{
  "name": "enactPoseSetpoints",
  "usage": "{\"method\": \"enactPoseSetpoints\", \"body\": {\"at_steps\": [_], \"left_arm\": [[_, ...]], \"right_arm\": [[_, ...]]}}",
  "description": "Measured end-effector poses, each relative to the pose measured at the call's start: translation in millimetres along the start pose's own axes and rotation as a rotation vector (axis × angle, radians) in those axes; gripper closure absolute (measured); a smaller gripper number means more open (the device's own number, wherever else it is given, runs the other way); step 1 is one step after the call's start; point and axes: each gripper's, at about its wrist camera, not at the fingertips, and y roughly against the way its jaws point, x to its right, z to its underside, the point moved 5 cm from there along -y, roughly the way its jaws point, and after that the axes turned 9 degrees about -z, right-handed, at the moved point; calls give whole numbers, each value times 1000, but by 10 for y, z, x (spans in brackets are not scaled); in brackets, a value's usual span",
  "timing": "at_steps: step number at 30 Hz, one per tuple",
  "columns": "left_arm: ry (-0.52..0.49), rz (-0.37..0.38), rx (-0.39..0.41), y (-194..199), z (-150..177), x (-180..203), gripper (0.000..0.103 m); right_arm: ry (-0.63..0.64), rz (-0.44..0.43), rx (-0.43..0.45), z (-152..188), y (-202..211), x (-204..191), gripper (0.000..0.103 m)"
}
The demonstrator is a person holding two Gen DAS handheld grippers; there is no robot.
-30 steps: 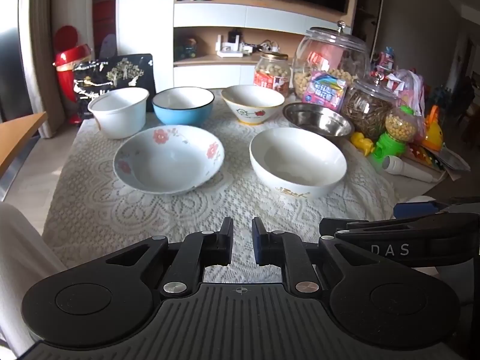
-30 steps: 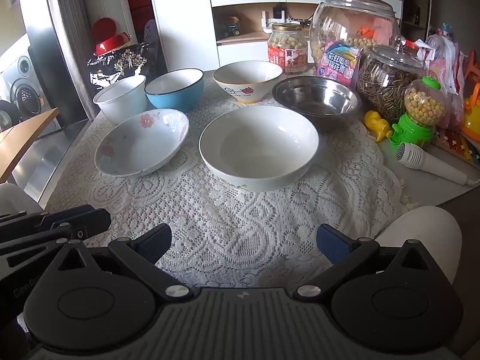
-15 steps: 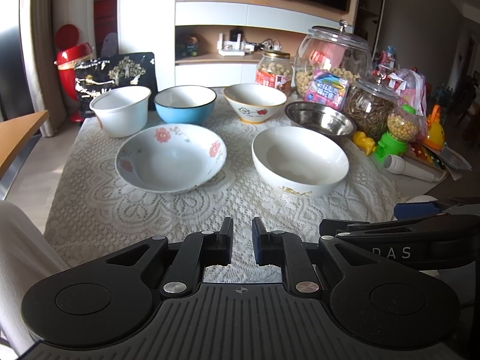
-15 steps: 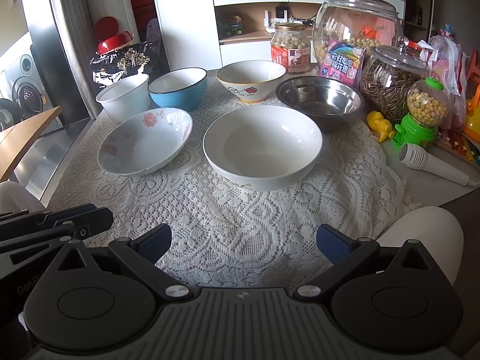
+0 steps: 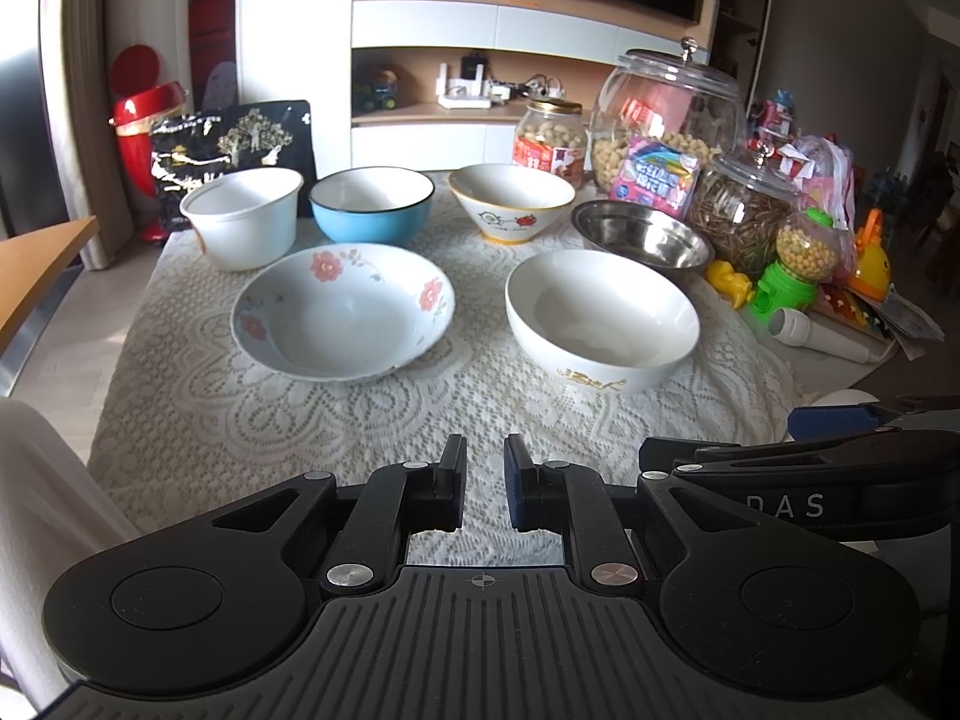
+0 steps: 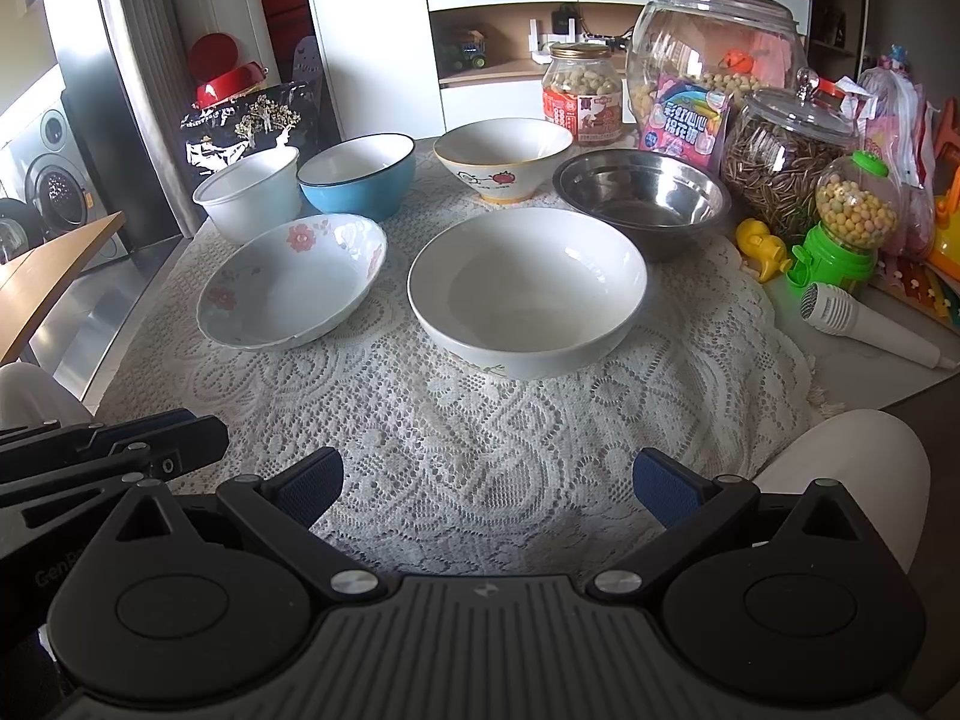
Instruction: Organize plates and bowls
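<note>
Nothing moved — floral bowl [image 5: 343,311] and white bowl [image 5: 602,320] upright, apart.

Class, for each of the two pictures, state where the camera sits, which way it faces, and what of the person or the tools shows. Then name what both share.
Left wrist: on the left hand-held gripper, shut, facing down across the lace tablecloth; the right tool shows at right.
Right wrist: on the right hand-held gripper, open, same heading; the left tool shows at left.
Shared: flowered bowl and white bowl.
</note>
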Motion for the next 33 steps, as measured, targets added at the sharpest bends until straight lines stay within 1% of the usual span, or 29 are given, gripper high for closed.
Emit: {"method": "enactPoseSetpoints", "body": {"at_steps": [33], "left_arm": [[-1,0,-1,-3,6,-7,87]], "right_arm": [[-3,-5,-2,39,-19,-8,0]]}}
